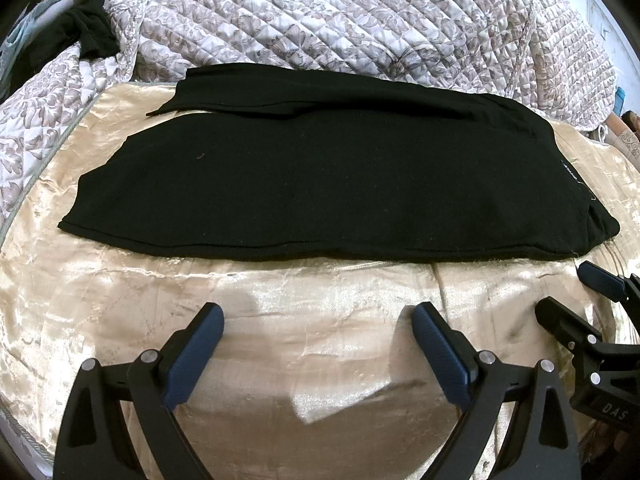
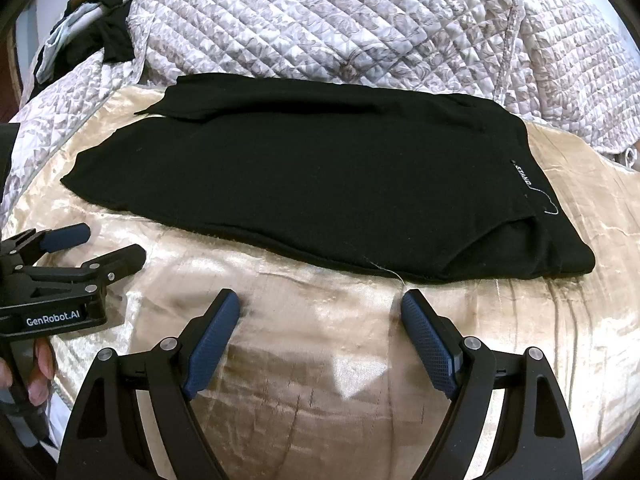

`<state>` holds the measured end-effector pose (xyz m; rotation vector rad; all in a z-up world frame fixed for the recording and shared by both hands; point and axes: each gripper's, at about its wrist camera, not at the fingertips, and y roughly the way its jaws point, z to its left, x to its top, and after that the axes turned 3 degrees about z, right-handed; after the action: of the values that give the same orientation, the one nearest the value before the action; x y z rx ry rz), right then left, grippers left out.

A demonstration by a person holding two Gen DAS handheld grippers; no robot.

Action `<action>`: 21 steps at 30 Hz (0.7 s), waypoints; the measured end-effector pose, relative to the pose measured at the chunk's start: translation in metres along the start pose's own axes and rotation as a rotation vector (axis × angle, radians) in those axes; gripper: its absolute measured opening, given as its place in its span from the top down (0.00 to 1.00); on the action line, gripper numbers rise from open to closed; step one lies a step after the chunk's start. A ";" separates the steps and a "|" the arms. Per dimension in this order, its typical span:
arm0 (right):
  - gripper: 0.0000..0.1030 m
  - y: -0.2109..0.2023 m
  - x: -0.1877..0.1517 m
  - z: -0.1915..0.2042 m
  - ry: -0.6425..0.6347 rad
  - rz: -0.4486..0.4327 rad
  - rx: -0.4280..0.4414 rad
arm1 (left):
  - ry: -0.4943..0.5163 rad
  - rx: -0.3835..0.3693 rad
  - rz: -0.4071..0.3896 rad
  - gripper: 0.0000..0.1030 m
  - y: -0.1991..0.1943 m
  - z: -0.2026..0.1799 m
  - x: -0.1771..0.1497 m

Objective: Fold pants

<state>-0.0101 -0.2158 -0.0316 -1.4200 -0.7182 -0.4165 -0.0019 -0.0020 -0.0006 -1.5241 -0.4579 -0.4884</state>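
Note:
Black pants [image 1: 320,176] lie flat on a shiny cream bedspread [image 1: 280,340], folded lengthwise, waistband to the right with a small white label [image 2: 524,178]. They also show in the right wrist view [image 2: 320,184]. My left gripper [image 1: 318,316] is open and empty, just short of the pants' near edge. My right gripper [image 2: 320,304] is open and empty, near the pants' near edge by a loose thread [image 2: 390,272]. Each gripper shows in the other's view: the right gripper [image 1: 576,292] at the right, the left gripper [image 2: 108,244] at the left.
A quilted floral blanket [image 1: 340,12] is heaped behind the pants. Dark clothing [image 1: 90,28] lies at the back left. The cream bedspread [image 2: 320,380] stretches in front of the pants.

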 end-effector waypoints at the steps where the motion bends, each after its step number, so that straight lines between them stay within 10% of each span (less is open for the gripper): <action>1: 0.19 0.000 0.000 0.000 0.000 0.001 0.001 | 0.000 0.000 0.000 0.06 0.000 0.000 0.000; 21: 0.19 -0.001 0.000 -0.001 -0.001 -0.001 0.000 | -0.007 0.008 0.004 0.05 0.001 -0.003 0.003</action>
<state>-0.0100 -0.2167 -0.0309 -1.4200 -0.7195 -0.4162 0.0012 -0.0055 0.0003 -1.5194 -0.4617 -0.4785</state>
